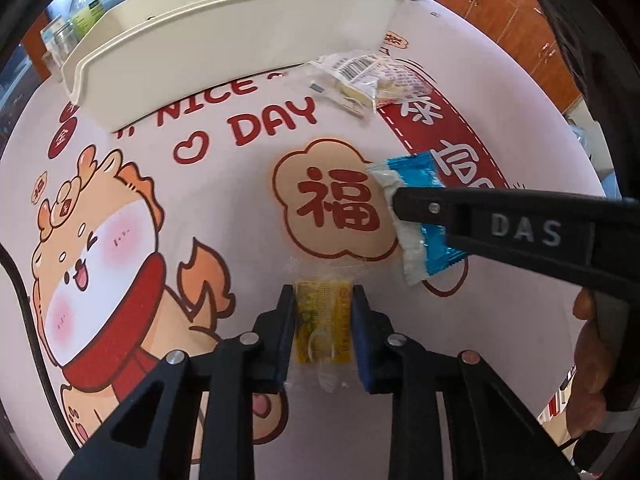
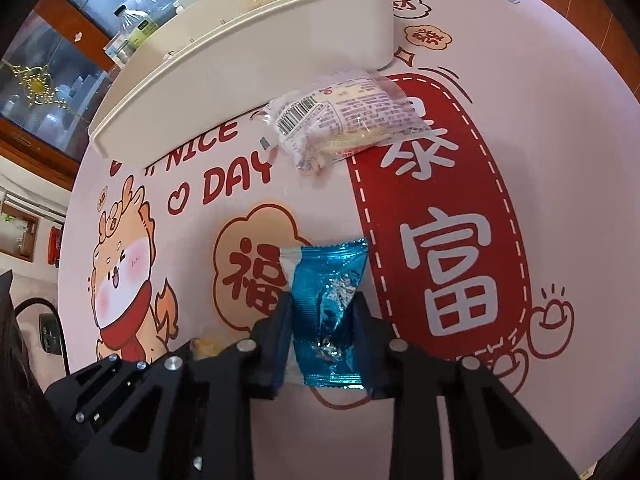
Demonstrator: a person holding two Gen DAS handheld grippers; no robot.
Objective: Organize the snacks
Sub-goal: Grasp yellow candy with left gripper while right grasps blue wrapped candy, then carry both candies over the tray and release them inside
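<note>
Left gripper [image 1: 323, 300] fingers pinch a yellow snack [image 1: 323, 322] by its sides; right gripper [image 2: 323, 308] fingers pinch a blue packet [image 2: 330, 304] likewise. Both are held just above the worktop [image 2: 560, 160], probably for carrying to the white bin [image 1: 240, 36] beyond. One clear-wrapped snack [image 2: 340, 116] lies beside the bin.

— From my screen I see a round table [image 2: 560, 160] under a pink cartoon tablecloth [image 1: 248, 208].

— I also make out wooden cabinets [image 1: 500, 12] and a glass-fronted cupboard [image 2: 48, 72].
</note>
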